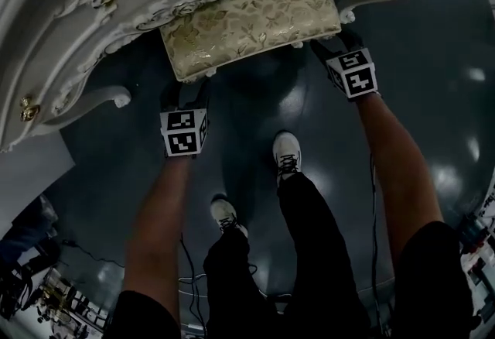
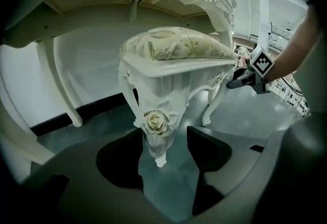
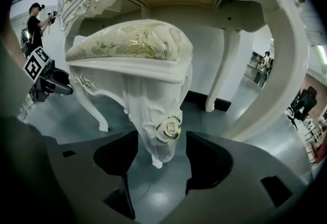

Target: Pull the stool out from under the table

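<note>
Sitting partly under the table [image 1: 69, 35] at the top of the head view, the stool [image 1: 251, 20] is not yet pulled out. The left gripper [image 2: 164, 152] and right gripper [image 3: 156, 155] each stand spread around a front leg [image 2: 155, 128], pads clear of it, so clamping and dragging remain. Bare floor [image 1: 255, 101] opens toward the person's shoes [image 1: 286, 152]; the table's curved legs stand near either side

1 stool [image 1: 251, 20], 1 table [image 1: 69, 35], 2 grippers [image 1: 172, 94] [image 1: 330, 47], 2 white shoes [image 1: 286, 152] [image 1: 224, 214]
</note>
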